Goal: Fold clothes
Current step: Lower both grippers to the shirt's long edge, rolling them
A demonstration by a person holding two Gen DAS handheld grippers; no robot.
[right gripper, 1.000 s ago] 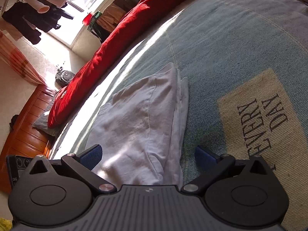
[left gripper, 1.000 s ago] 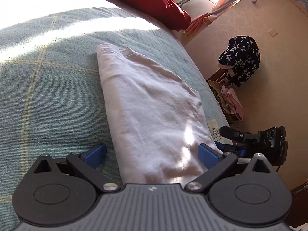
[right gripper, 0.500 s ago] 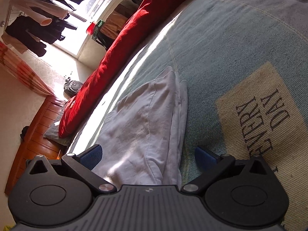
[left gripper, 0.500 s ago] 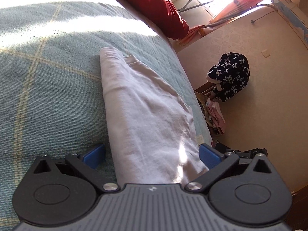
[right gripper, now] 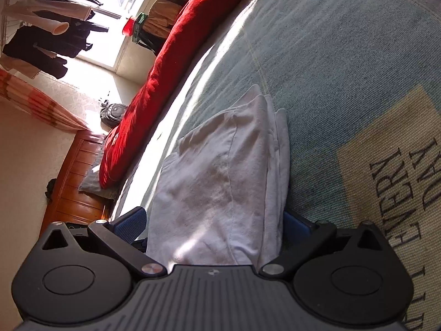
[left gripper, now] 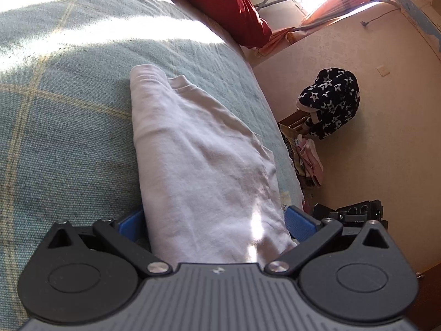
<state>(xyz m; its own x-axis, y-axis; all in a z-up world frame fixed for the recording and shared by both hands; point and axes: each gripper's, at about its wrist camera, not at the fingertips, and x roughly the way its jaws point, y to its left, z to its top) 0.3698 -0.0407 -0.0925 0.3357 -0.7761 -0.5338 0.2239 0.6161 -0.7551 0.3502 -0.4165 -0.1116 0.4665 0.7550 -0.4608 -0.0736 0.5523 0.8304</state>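
We see the left gripper [left gripper: 215, 220] as a black body with a grey ribbed plate in the middle, marked by a small white sign. Two round black discs sit at its sides, each under a triangular opening. Black link arms with silver screws carry the blue pads [left gripper: 299, 222]. The right gripper [right gripper: 213, 220] has the same shapes, colours and screws.

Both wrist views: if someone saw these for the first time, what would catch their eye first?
First, the pale folded garment, lying on the blue-green bedspread and running between the open fingers of both the left claw and the right claw. Next, the long red pillow along the bed's far edge, and the beige patch reading EVERY DAY right of the garment.
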